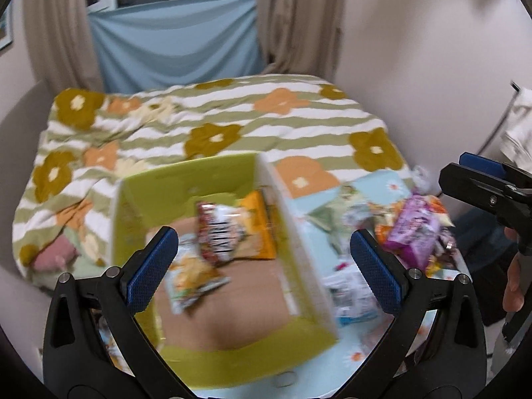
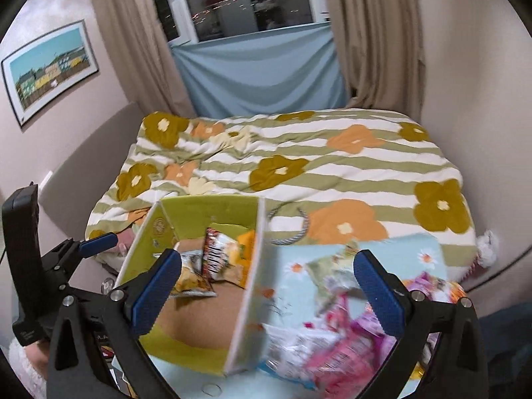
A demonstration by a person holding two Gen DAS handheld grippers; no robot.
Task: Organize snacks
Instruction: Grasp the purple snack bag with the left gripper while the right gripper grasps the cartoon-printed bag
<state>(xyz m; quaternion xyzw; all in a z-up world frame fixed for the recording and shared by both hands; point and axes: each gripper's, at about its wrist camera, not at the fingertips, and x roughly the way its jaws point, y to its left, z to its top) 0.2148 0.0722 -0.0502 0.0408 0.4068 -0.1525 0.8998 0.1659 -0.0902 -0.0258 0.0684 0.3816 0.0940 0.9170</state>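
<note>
A yellow-green cardboard box stands open on a light blue mat, also in the right wrist view. Inside lie a red snack bag, an orange bag and a yellow chips bag. A pile of loose snacks with a purple pack lies right of the box; it shows pink and white in the right wrist view. My left gripper is open and empty above the box. My right gripper is open and empty over the box's right wall and the pile.
The box and mat lie on a bed with a striped flower blanket. A wall runs along the right side. Curtains and a blue cloth hang behind. A picture hangs on the left wall.
</note>
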